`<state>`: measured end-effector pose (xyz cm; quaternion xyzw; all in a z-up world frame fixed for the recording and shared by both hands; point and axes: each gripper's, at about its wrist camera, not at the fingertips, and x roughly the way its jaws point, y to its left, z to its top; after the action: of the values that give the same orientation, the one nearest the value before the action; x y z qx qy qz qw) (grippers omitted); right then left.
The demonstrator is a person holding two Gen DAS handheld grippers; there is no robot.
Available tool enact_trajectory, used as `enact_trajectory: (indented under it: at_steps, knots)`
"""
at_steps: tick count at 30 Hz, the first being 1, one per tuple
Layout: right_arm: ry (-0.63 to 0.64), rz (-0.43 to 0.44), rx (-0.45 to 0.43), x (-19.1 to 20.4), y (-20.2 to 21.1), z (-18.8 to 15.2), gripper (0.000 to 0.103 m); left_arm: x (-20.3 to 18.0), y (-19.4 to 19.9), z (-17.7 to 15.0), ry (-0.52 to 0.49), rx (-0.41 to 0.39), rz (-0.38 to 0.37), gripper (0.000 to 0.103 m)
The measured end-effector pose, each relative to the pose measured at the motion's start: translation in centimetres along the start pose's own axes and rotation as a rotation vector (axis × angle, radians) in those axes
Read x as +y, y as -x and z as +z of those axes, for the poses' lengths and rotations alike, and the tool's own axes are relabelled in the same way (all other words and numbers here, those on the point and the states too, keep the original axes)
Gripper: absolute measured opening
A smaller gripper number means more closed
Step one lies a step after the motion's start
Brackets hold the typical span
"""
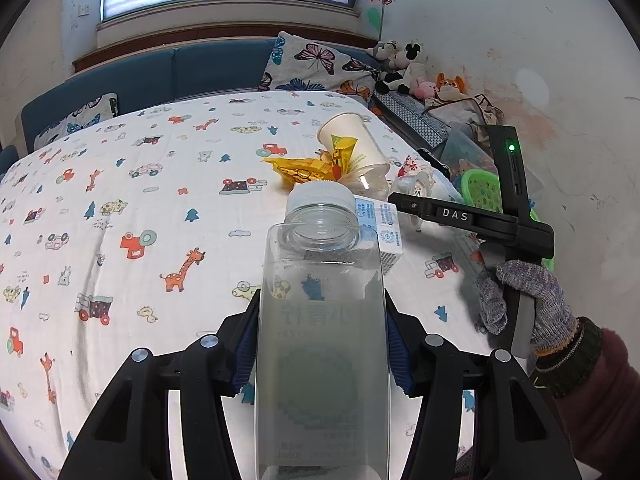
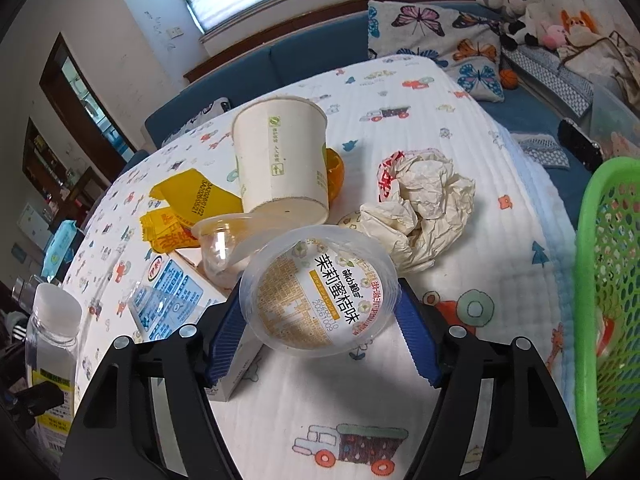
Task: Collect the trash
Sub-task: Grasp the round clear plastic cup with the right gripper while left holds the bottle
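My left gripper (image 1: 322, 348) is shut on a clear plastic bottle (image 1: 324, 320) with a white cap, held above the table. The bottle also shows at the left in the right wrist view (image 2: 50, 336). My right gripper (image 2: 320, 328) is shut on a clear jelly cup (image 2: 320, 292) with a printed lid, just above the table. Ahead lie a tipped paper cup (image 2: 280, 164), yellow wrappers (image 2: 188, 208), a second clear cup (image 2: 224, 240), a blue-and-white carton (image 2: 176, 300) and crumpled paper (image 2: 420, 208). The right gripper's body (image 1: 472, 216) shows in the left wrist view.
A green plastic basket (image 2: 608, 280) stands at the table's right edge. The table has a cartoon-print cloth (image 1: 140, 200). A blue bench with butterfly pillows (image 2: 432, 28) and plush toys (image 2: 520, 8) runs behind.
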<state>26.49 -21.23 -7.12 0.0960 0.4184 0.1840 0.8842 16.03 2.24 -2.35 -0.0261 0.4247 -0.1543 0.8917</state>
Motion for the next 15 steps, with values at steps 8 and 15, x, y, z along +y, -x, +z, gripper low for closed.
enact_trajectory:
  at_steps: [8, 15]
  knots:
    - [0.023, -0.01, -0.041, -0.1, 3.1, -0.8, 0.071, -1.3, 0.0, 0.9, -0.024, -0.008, -0.023, 0.053]
    - [-0.017, -0.049, -0.085, -2.8, 7.1, -2.0, 0.071, -3.7, -0.6, 1.7, -0.062, -0.005, -0.063, 0.053]
